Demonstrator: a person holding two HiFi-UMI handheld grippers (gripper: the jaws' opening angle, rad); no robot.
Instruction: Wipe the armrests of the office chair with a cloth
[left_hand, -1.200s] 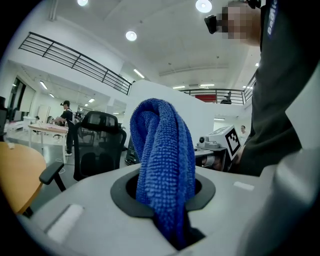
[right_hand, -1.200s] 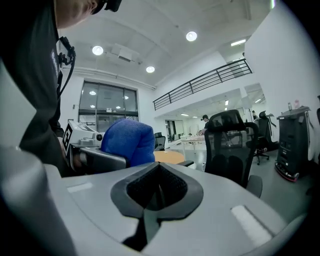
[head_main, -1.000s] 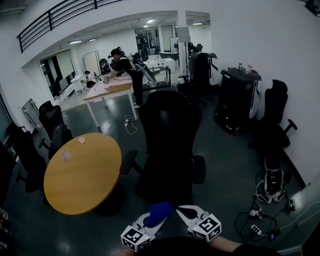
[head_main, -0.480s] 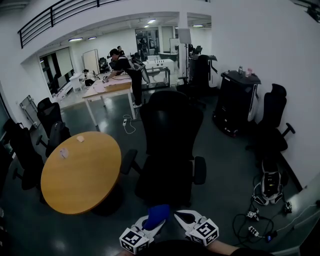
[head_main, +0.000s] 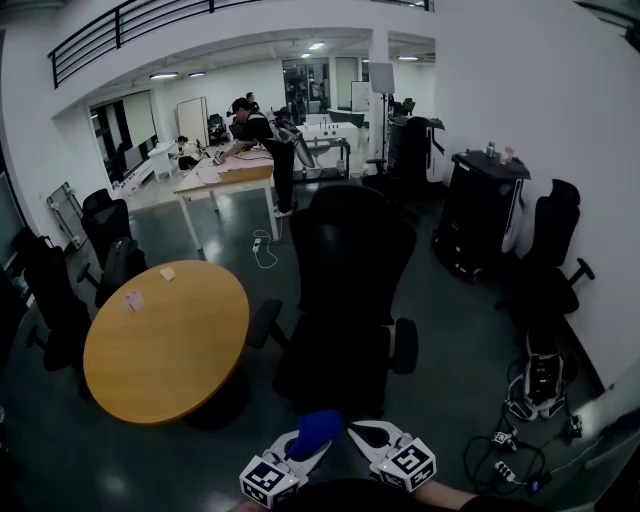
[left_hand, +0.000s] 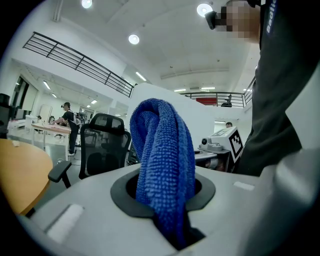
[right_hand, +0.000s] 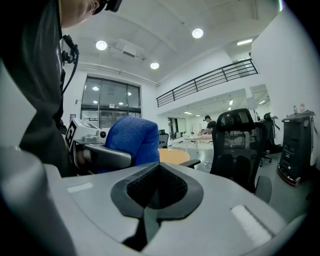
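Left tool (head_main: 302, 449) on cloth (head_main: 318, 428), near chair (head_main: 350, 262)

Blue cloth (left_hand: 162, 165) with a nubbly, looped weave. At left, a round tabletop (head_main: 165, 340) of smooth, matt wood. The dark floor (head_main: 455, 320) is glossy. The office chair (head_main: 350, 250) has a black mesh back.

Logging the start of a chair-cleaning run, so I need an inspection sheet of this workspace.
Surface: dark glossy floor; round wooden table left of chair.
Job's things: black office chair ahead, armrests bare; blue cloth in left gripper.
Clutter: two small items on table.
Grippers: left shut on cloth; right gripper shut, empty.
Cables: loose leads on floor at right.
Surroundings: other chairs, black cabinet, people at far desk.
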